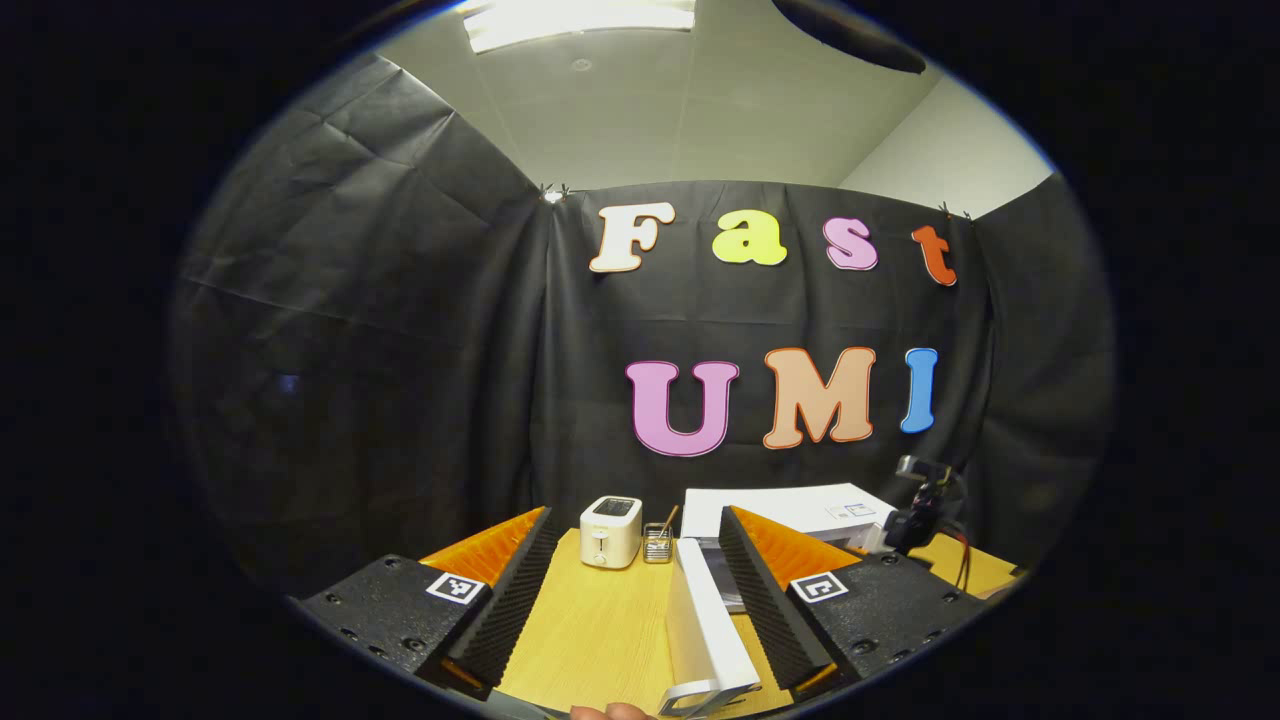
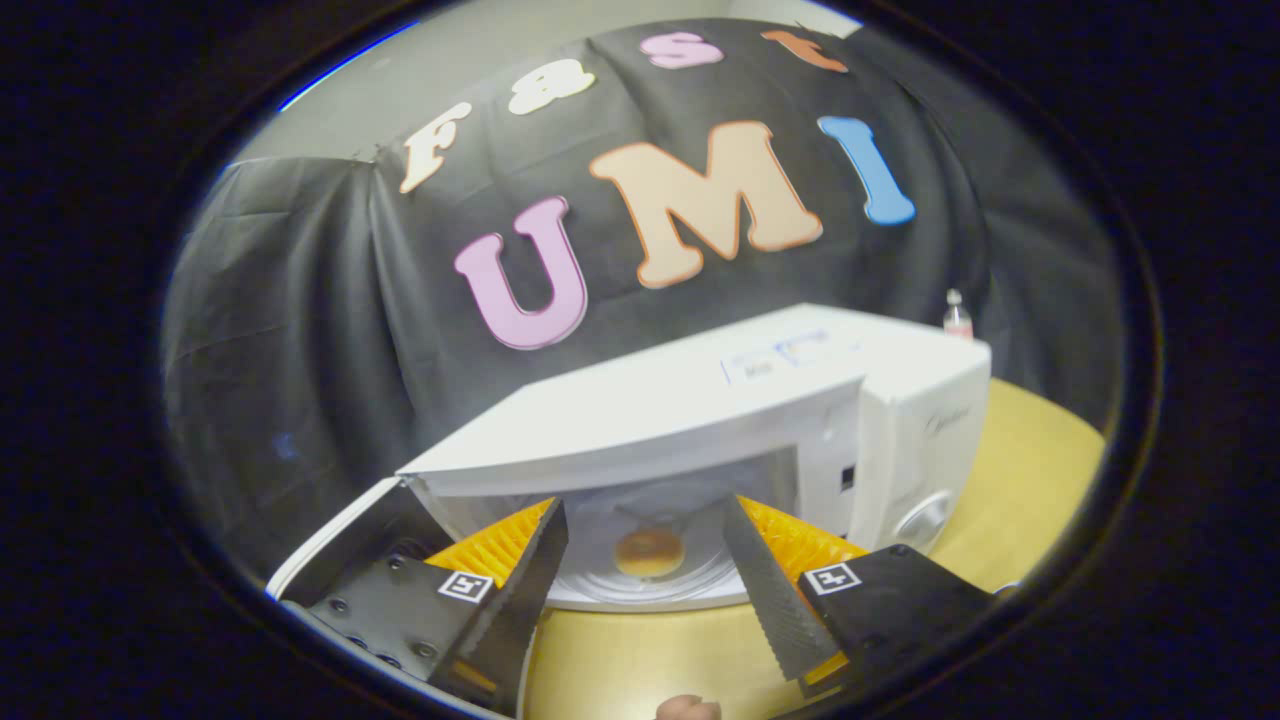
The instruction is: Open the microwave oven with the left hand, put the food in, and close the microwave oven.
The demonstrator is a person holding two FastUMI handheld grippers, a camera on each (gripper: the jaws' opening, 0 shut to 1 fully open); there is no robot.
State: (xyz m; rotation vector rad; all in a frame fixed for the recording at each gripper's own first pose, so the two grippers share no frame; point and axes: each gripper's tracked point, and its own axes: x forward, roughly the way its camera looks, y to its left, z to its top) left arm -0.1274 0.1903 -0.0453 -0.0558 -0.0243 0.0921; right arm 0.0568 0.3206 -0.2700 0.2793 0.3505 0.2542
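Jaws wide both sides; microwave [image 2: 700,420] door [image 1: 705,625] open btwn left jaws, food [image 2: 649,552] inside; toaster [image 1: 611,531] behind.

Microwave oven [image 2: 700,420] mouth wide open, clear way in over bare table [image 2: 640,650] in front, food [image 2: 649,552] sitting mid-cavity, open door [image 1: 700,610] jutting out left of it, toaster [image 1: 611,531] beyond the door

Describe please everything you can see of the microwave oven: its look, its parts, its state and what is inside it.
The microwave oven is a white box, glossy like painted metal or plastic, standing on the wooden table. Its door is swung open to the left. A round bun-like food lies on the glass turntable inside. A round knob sits on the right control panel, and a label on the top. Neither gripper touches it.
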